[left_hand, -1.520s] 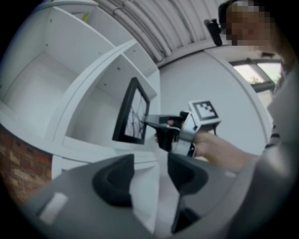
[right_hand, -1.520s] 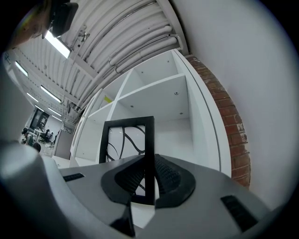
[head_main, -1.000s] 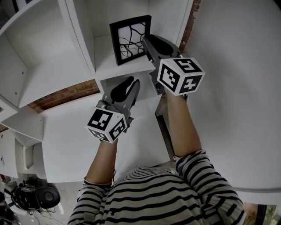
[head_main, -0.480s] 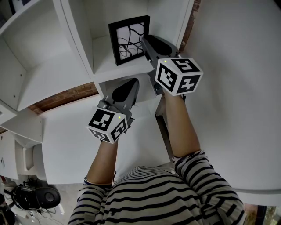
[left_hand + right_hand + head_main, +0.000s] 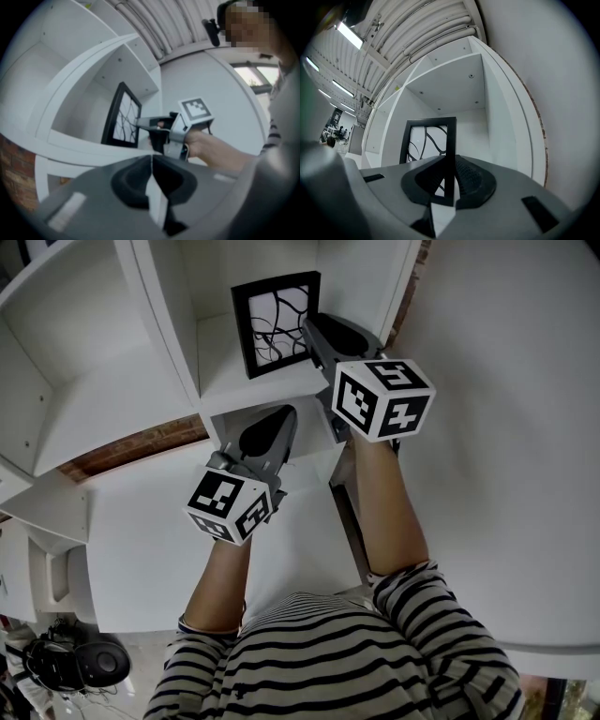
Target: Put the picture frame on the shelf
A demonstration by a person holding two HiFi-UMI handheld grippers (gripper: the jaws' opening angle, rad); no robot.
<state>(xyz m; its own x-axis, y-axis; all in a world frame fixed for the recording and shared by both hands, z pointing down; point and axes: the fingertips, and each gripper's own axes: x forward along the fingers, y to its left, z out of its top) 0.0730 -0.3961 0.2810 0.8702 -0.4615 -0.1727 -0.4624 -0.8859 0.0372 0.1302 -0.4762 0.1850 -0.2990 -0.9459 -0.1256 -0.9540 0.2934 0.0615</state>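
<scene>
Head view: the picture frame (image 5: 275,322) stands upright in an open compartment of the shelf (image 5: 267,390), near the shelf's front edge. The right tongs (image 5: 314,332) grip the frame by its right edge, and the right gripper view shows that edge clamped between the pads. The left tongs (image 5: 278,420) are closed on nothing and sit just below the shelf board, apart from the frame.

Step in hand, as judged: the set-down, nearly done, since the frame appears to rest on the board. The next move calls for opening the right tongs and drawing them straight back out of the shelf without tipping the frame.

Room: the shelf's divider (image 5: 164,315) bounds the compartment on the left. Its side wall (image 5: 398,282) runs close beside the right tongs, so sideways clearance is small. The shelf front is open.
</scene>
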